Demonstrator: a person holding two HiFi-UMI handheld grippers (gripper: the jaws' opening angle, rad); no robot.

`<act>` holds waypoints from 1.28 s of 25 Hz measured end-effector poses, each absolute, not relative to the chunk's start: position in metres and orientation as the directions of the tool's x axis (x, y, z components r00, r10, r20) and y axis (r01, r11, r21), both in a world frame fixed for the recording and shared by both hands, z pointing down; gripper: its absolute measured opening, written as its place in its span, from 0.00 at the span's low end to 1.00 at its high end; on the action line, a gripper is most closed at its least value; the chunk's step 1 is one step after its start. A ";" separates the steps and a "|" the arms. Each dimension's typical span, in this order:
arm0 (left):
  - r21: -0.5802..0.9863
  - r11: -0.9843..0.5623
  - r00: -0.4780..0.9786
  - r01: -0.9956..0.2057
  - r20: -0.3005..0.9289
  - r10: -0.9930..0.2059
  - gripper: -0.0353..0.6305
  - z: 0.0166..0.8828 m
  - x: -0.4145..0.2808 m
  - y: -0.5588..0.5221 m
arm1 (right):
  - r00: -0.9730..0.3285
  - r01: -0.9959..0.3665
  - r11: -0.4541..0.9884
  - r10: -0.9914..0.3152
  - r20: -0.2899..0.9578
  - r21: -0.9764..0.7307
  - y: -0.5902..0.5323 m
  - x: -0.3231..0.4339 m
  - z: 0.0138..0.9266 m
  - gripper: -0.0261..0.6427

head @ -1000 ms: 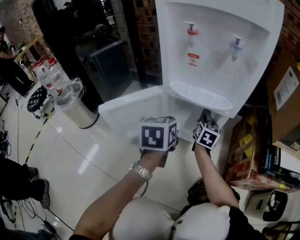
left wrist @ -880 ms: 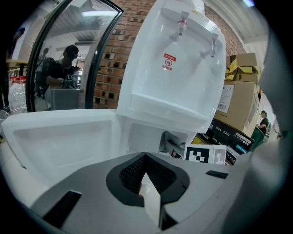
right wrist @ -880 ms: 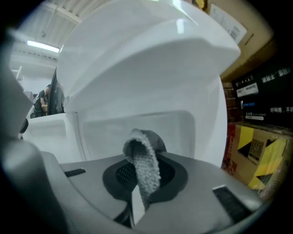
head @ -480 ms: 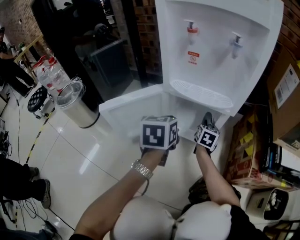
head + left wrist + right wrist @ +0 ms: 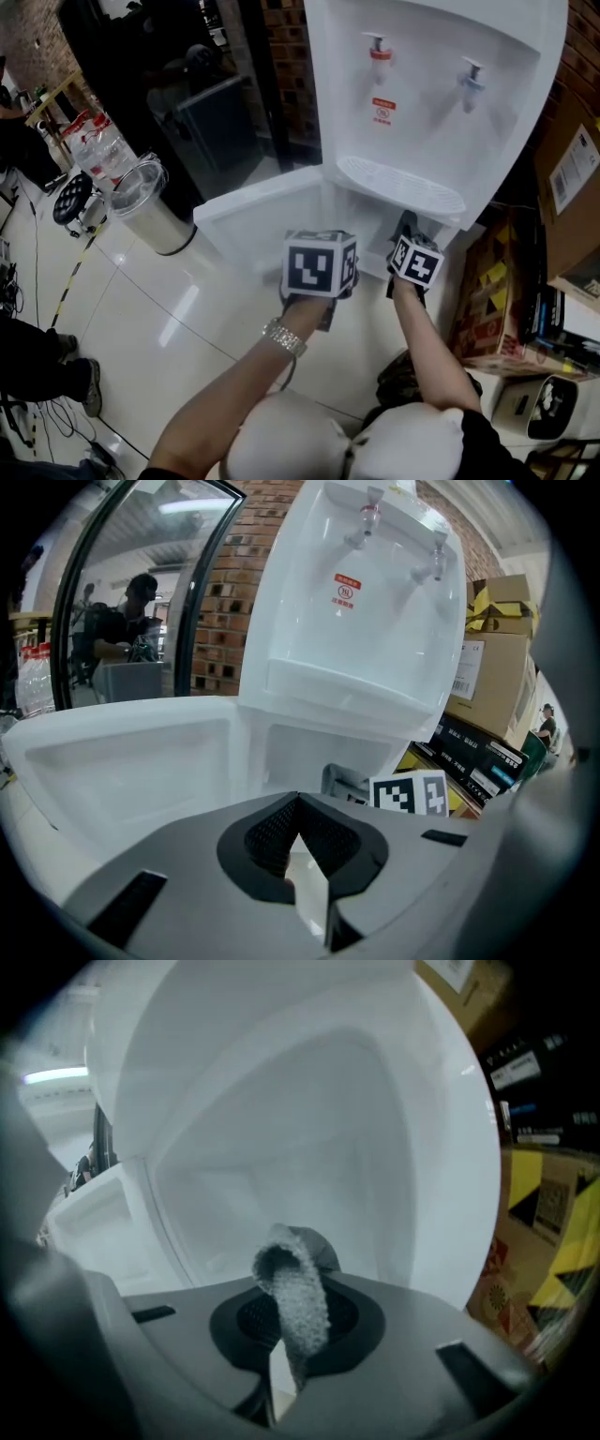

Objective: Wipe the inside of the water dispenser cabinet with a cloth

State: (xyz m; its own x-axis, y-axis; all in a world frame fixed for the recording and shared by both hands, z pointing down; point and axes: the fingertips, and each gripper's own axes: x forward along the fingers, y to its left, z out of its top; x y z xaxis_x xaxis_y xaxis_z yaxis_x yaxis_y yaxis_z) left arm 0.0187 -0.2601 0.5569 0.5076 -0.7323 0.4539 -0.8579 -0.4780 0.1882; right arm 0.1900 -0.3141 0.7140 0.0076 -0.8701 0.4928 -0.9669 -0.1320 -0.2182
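At cabinet (image 5: 309, 1138) mouth | right gripper (image 5: 292, 1326) clamps grey cloth (image 5: 292, 1279), lower end hidden between jaws | left gripper (image 5: 298, 808) closed, empty | wall contact unclear

Grey left claw (image 5: 300, 850), grey right claw (image 5: 281, 1349), black-white marker cubes (image 5: 319, 265), silver wristwatch (image 5: 283, 339)

The left tongs (image 5: 319, 266) and right tongs (image 5: 414, 259) sit at the water dispenser's (image 5: 431, 122) open cabinet (image 5: 364, 221) (door (image 5: 258, 214) swung leftward).
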 end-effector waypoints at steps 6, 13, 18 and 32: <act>0.167 -0.458 0.479 -0.873 0.468 -0.742 0.06 0.560 0.014 -0.262 | 0.117 -0.975 -0.184 -0.904 0.411 -0.127 -0.315 0.203 0.686 0.07; 0.154 -0.448 0.464 -0.880 0.475 -0.748 0.06 0.564 0.013 -0.266 | 0.088 -0.956 -0.231 -0.819 0.567 -0.184 -0.304 0.203 0.759 0.07; 0.185 -0.462 0.490 -0.867 0.481 -0.727 0.06 0.567 0.016 -0.264 | 0.005 -0.940 -0.218 -0.775 0.631 -0.261 -0.298 0.188 0.801 0.07; 0.199 -0.434 0.473 -0.879 0.481 -0.738 0.06 0.575 0.005 -0.272 | -0.173 -0.951 -0.023 -0.785 0.594 -0.307 -0.361 0.136 0.820 0.07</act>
State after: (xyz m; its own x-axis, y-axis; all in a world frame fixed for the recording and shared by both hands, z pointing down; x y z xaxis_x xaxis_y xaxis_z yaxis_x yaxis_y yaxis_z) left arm 0.0045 -0.2718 0.5749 0.4728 -0.7382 0.4811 -0.8790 -0.4335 0.1985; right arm 0.1364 -0.3605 0.8198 -0.1729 -0.7854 0.5943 -0.9514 -0.0229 -0.3070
